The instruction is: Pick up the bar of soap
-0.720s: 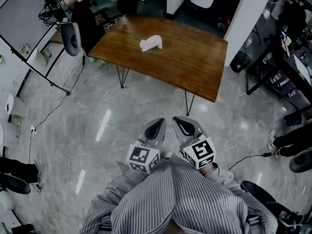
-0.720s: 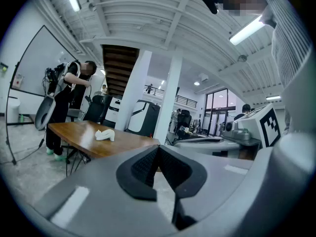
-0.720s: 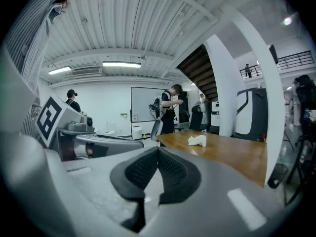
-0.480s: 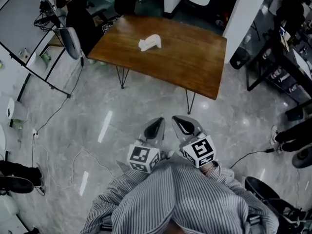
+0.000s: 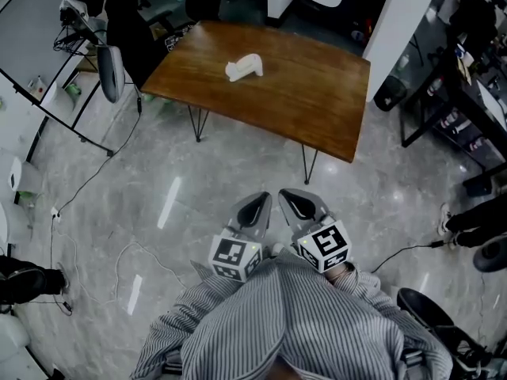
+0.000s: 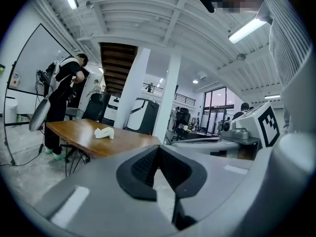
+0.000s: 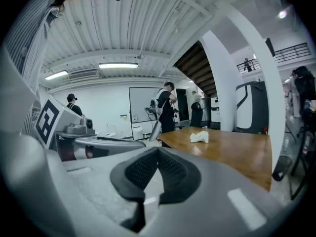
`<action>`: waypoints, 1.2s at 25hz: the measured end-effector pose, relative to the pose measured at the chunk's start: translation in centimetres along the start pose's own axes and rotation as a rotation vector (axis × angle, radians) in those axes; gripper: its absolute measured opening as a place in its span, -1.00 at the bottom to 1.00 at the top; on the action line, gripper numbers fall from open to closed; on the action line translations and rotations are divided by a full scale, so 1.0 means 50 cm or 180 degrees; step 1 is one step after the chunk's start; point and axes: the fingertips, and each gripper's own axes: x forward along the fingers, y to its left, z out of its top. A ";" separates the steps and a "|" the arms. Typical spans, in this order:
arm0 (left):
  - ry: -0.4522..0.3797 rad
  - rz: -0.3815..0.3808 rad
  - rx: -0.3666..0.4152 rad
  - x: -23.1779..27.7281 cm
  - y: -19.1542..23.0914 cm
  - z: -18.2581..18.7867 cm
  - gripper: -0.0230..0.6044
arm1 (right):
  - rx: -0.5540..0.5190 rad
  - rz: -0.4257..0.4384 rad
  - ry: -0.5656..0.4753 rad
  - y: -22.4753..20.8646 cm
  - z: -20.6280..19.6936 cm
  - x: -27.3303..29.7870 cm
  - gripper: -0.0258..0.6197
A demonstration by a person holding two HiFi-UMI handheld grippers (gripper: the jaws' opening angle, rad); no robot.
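Observation:
A white bar of soap [image 5: 244, 68] lies on the far left part of a brown wooden table [image 5: 317, 101]; it also shows small in the left gripper view as the soap [image 6: 104, 132] and in the right gripper view as the soap [image 7: 199, 137]. My left gripper [image 5: 255, 205] and right gripper [image 5: 292, 202] are held side by side close to my chest, well short of the table, over the floor. Both have their jaws shut with nothing between them, as the left gripper [image 6: 158, 154] and right gripper [image 7: 158, 157] show in their own views.
The table stands on thin black legs on a grey marble floor [image 5: 158, 180] with cables [image 5: 119, 260] trailing at the left. A person in black [image 6: 64, 83] stands by the table's far left corner next to a chair [image 5: 111, 70]. White pillars [image 6: 168, 98] rise behind.
The view has shifted slightly; the grippers stay shut by my chest. The person and chair at the far left have moved a little.

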 end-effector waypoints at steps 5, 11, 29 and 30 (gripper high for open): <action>-0.0025 0.0033 -0.0053 0.032 0.023 0.007 -0.91 | -0.0077 -0.0003 0.0009 -0.026 0.006 0.019 -0.91; -0.0001 0.0035 -0.0076 0.087 0.015 -0.006 -0.91 | -0.0034 0.0006 -0.0001 -0.083 0.001 0.028 -0.91; 0.0199 -0.0078 -0.0171 0.396 0.352 0.075 -0.91 | 0.0012 -0.0265 0.0086 -0.361 0.078 0.375 -0.92; 0.0212 -0.0094 -0.0153 0.416 0.385 0.089 -0.91 | 0.0012 -0.0294 0.0085 -0.381 0.093 0.406 -0.92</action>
